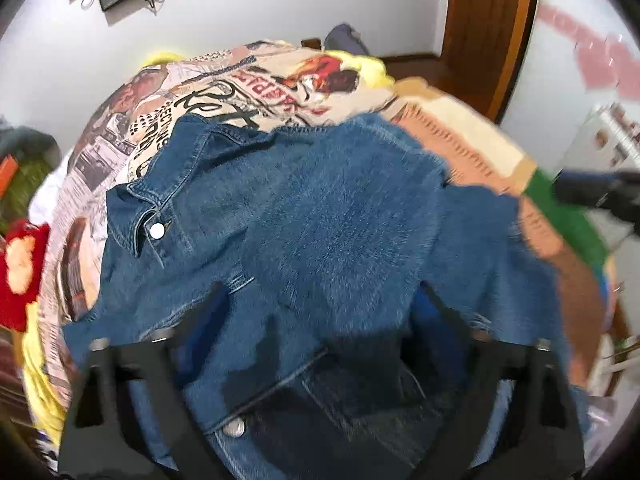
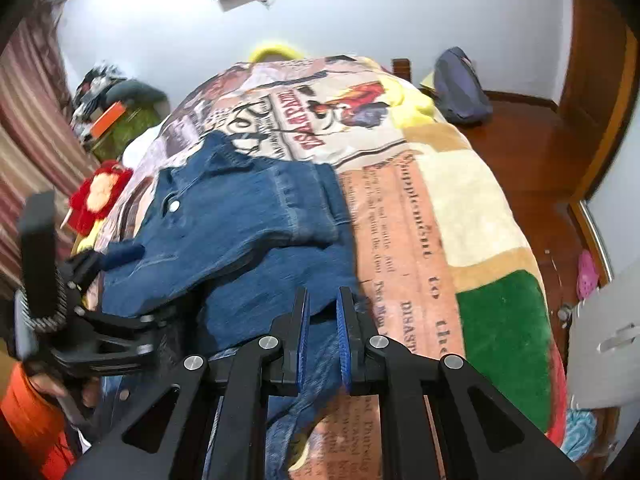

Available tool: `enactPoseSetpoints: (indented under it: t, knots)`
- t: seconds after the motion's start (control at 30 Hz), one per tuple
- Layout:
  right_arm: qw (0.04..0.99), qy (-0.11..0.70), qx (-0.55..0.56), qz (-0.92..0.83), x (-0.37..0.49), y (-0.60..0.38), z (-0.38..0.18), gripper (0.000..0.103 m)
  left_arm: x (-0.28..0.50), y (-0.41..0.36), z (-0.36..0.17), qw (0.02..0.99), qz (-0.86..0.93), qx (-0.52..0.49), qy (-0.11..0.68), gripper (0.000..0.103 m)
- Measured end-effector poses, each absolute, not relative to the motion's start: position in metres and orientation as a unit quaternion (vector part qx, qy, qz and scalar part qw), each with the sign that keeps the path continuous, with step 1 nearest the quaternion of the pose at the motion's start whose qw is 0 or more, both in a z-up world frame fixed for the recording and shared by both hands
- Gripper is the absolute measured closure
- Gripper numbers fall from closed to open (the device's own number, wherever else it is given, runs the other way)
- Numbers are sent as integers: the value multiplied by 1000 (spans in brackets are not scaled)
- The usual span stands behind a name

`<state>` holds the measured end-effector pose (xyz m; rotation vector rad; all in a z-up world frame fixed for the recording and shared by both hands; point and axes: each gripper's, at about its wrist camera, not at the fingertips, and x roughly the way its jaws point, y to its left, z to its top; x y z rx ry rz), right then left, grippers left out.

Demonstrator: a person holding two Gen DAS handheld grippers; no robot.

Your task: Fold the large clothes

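While the denim jacket (image 2: 240, 216) lies spread across the printed blanket (image 2: 440, 208), I see my right gripper (image 2: 322, 320) at the jacket's near edge, its blue-padded fingers (image 2: 303, 332) drawn close, a narrow gap left with denim showing in it; whether they pinch the cloth I cannot tell. My left gripper (image 1: 320, 296) hangs over the jacket's near part, fingers spread wide. Beyond the jacket's collar, the blanket shows a rooster print (image 2: 356, 100).
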<state>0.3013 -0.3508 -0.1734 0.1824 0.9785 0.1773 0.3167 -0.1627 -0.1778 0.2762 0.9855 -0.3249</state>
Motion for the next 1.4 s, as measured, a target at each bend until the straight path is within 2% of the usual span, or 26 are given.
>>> enactPoseSetpoints:
  t: [0.03,0.1,0.13,0.17,0.2,0.27,0.37,0.43,0.63,0.77,0.9,1.0,1.07,1.17,1.27,1.4]
  knots:
    - [874,470,92,82,303,-353,-175,94,319,-164,-183,858,-151,133,473,31]
    - [873,472,99,77,308,-355,-182,94,327,-164,-195,853,-145,116,488,34]
    - [871,475,103,72,310,-356,-189,94,330,-162,-199,850,-144,107,496,39]
    - [868,480,105,66,312,-355,-196,94,335,-160,-203,846,-136,97,506,48]
    - [866,485,108,59,313,-356,-204,94,338,-159,-204,846,-132,92,509,54]
    - [854,501,123,58,315,-354,-226,94,344,-155,-202,849,-121,81,508,74]
    - [839,523,139,61,315,-350,-248,94,349,-145,-188,859,-113,62,495,93]
    - [837,529,130,58,313,-346,-259,94,351,-135,-171,872,-107,44,476,96]
    - [838,530,105,76,307,-340,-266,93,350,-108,-109,907,-108,-16,407,96]
    - [839,525,99,105,307,-331,-267,93,342,-92,-96,910,-117,-24,398,92]
    - [849,519,30,93,304,-310,-268,93,330,-72,-125,899,-99,4,427,82]
    - [857,507,-34,82,298,-294,-270,93,326,-52,-163,880,-77,16,469,68]
    - [859,504,-49,78,297,-291,-271,93,322,-36,-191,860,-75,4,504,43]
    - [854,513,-34,78,298,-295,-270,93,312,-24,-220,837,-82,-10,541,25]
    - [842,533,-4,81,305,-303,-267,93,308,-22,-224,833,-81,-25,546,23]
    - [831,550,29,80,310,-312,-253,93,310,-37,-213,832,-81,17,548,23]
